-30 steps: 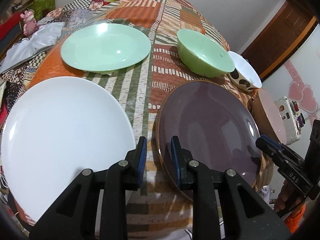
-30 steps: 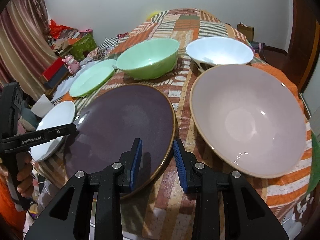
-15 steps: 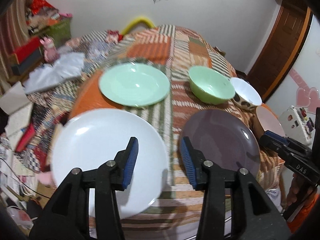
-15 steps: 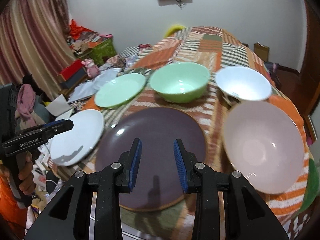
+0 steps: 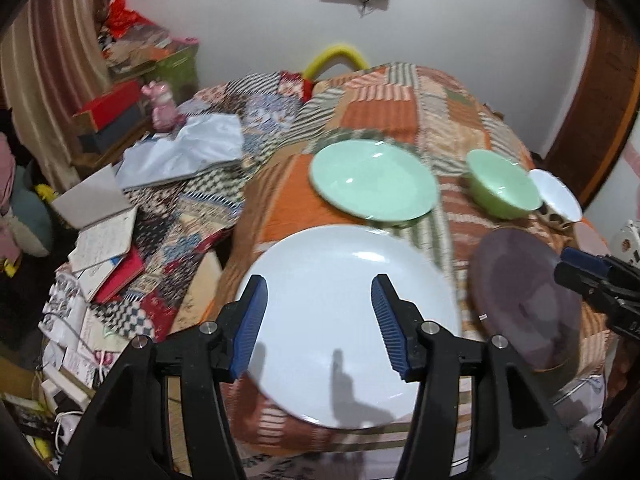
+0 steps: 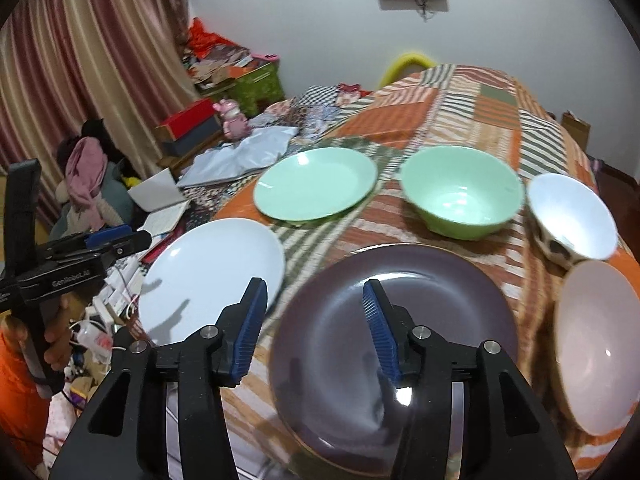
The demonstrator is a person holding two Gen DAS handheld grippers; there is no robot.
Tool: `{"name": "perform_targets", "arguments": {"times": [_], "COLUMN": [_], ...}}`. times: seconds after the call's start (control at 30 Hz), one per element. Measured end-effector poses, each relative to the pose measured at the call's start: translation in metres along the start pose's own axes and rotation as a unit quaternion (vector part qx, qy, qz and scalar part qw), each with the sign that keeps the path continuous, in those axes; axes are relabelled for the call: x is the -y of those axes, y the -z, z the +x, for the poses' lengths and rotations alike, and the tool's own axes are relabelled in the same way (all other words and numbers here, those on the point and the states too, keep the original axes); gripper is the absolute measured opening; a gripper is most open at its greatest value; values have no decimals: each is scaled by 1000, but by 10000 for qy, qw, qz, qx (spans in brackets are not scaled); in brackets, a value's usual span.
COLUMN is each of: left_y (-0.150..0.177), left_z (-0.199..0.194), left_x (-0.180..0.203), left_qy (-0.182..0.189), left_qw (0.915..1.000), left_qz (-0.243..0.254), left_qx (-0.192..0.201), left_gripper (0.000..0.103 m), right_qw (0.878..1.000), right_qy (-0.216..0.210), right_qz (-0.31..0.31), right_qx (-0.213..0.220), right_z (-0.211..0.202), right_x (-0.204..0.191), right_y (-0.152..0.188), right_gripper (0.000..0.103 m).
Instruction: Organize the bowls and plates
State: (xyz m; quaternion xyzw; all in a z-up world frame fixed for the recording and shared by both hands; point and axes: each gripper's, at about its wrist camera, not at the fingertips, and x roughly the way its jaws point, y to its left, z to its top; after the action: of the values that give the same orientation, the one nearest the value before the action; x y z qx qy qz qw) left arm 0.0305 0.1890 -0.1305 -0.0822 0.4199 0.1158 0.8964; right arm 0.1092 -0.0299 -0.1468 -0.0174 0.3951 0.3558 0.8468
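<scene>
On the patchwork-covered table lie a white plate [image 5: 344, 320] [image 6: 212, 272], a purple plate [image 5: 524, 292] [image 6: 396, 336] and a green plate [image 5: 372, 184] [image 6: 316, 188]. Behind stand a green bowl [image 5: 502, 188] [image 6: 460, 196], a small white bowl [image 5: 556, 196] [image 6: 572, 216] and a large pink bowl [image 6: 596, 344]. My left gripper [image 5: 320, 320] is open and empty above the white plate. My right gripper [image 6: 314, 324] is open and empty above the purple plate's left edge.
Books, papers and a pale bag [image 5: 184, 152] clutter the left side beside the table. A pink toy [image 6: 234, 120] and red box [image 6: 188, 120] sit near the curtain. The table's near edge lies just below both grippers.
Both grippers have pulled back and up from the table and opened wide. The left one has swung left, from the purple plate's edge to over the white plate.
</scene>
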Motion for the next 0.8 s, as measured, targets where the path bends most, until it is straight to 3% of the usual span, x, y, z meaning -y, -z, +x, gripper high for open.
{"name": "perform_targets", "arguments": {"times": [0.3, 0.6, 0.73, 0.8], "left_y": [11, 21, 23, 23], "left_z": [28, 58, 64, 64], "left_x": [-42, -57, -55, -54], "left_qy": [-34, 259, 369, 414], "left_qw": [9990, 9966, 9960, 9958], "left_qz": [-195, -293, -214, -191], "left_qx": [-403, -727, -788, -790], "left_gripper": [55, 54, 43, 38], "right_qw": [9986, 9955, 9937, 9933], "right_qy": [-289, -314, -323, -298], "right_qz": [-75, -221, -190, -196], "right_qx": [-434, -870, -1053, -1099], "right_z": [44, 83, 95, 97], "right_x": [-23, -34, -33, -33], "right_y": [-6, -7, -7, -8], "right_gripper": [47, 47, 46, 41]}}
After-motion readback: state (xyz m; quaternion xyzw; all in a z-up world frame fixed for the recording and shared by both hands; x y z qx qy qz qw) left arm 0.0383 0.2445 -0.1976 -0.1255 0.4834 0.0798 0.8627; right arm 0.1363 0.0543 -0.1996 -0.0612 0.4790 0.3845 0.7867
